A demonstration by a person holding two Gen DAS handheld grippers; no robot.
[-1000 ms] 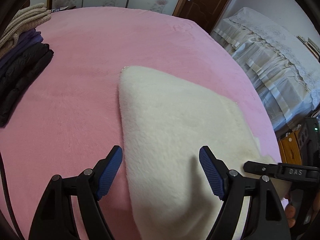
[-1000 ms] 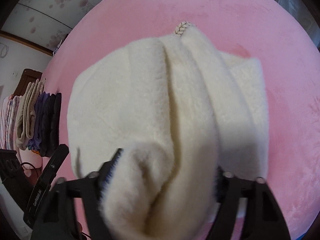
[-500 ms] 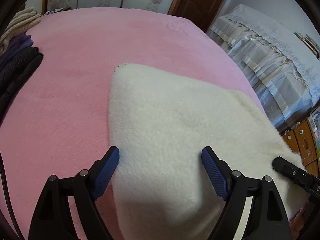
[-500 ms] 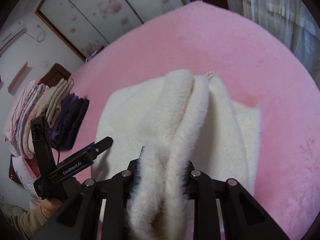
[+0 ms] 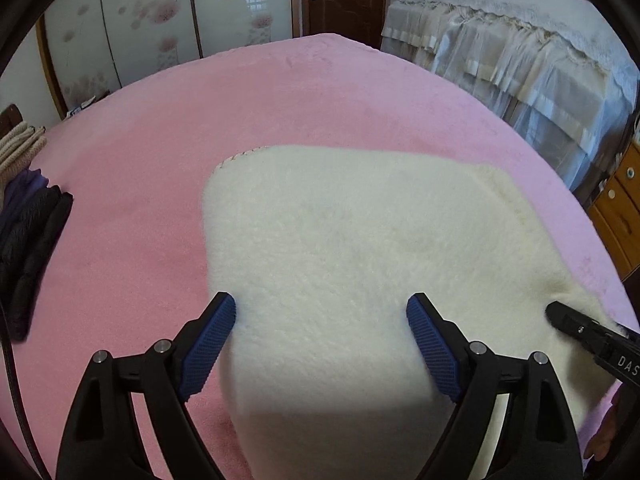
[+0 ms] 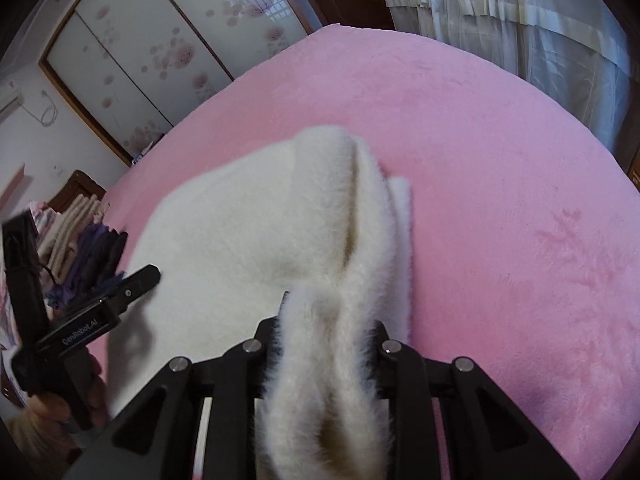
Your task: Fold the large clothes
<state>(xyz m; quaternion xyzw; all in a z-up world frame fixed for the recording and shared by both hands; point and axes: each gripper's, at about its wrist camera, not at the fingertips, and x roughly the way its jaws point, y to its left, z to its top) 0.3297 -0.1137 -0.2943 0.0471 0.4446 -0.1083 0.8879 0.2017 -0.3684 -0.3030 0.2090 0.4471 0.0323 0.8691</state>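
Evidently the cream fleece garment point(image 5: 360, 248) lay spread on the pink bed point(image 5: 160, 152) because that broad soft surface gave room to flatten a large piece before doubling it. Its far corner showed a stitched edge, and most of the cloth lay flat across the near middle of the bed.

The right tongs point(image 6: 326, 332) were clamped tight on a thick bunched ridge of the fleece along its right edge, with the pile bulging out between the jaws. That edge stood raised above the flat part, probably so it could be carried across as a fold.

The left tongs point(image 5: 320, 332) hung wide apart above the near left part of the garment, holding nothing. Their blue pads point(image 5: 208, 344) straddled the cloth without pinching it. Whether they touched it I could not tell. They seemed placed there to take the matching near edge, or to pin the cloth while the other side moved.

A stack of folded clothes point(image 5: 28, 232), dark and beige, sat at the bed's left edge, well apart, likely as the finished pile.
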